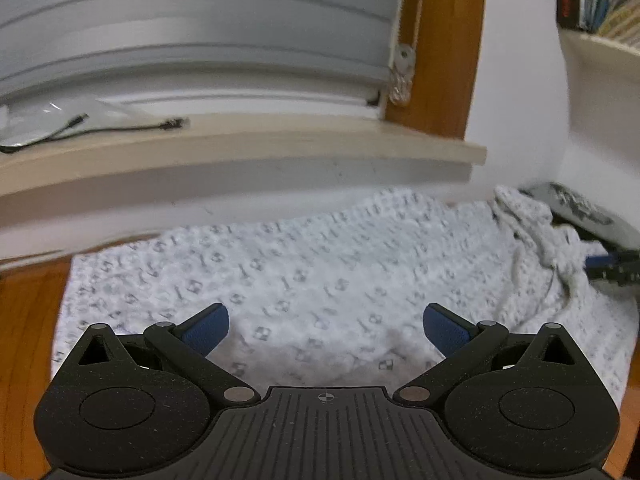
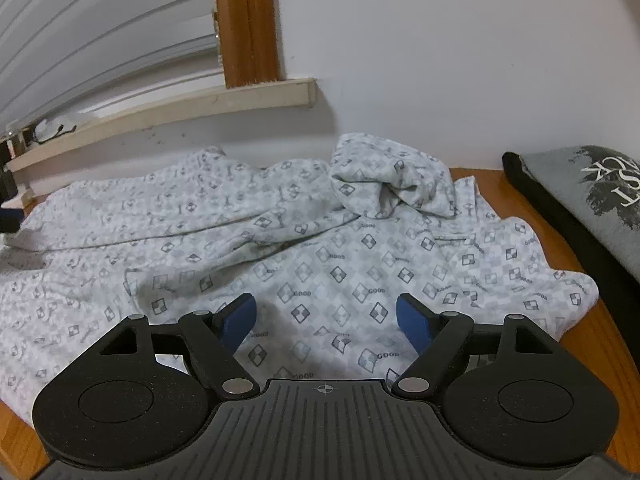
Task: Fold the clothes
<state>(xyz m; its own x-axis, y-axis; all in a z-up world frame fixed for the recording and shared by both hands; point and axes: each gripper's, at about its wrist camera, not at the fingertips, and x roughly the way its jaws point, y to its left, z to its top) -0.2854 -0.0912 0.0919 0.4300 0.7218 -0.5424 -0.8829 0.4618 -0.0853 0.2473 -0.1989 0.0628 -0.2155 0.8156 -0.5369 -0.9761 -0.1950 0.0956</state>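
Observation:
A white garment [image 2: 312, 256] printed with grey check diamonds lies spread over the wooden table [image 2: 592, 336]. One part of it is bunched into a heap [image 2: 392, 180] at the back by the wall. In the left wrist view the same garment [image 1: 320, 272] lies flat, with a crumpled fold [image 1: 536, 240] at the right. My left gripper [image 1: 326, 326] hovers over the cloth, open, with nothing between its blue pads. My right gripper [image 2: 326, 320] is open above the cloth near its front, its blue pads apart and empty. The right gripper's tip also shows in the left wrist view at the far right edge [image 1: 612, 268].
A pale window sill [image 1: 240, 148] runs along the wall behind the table, with a black cord [image 1: 100, 130] on it. A grey and black printed garment [image 2: 592, 200] lies at the table's right. A shelf with books [image 1: 600, 4] hangs at upper right. Bare wood [image 1: 24, 320] shows left.

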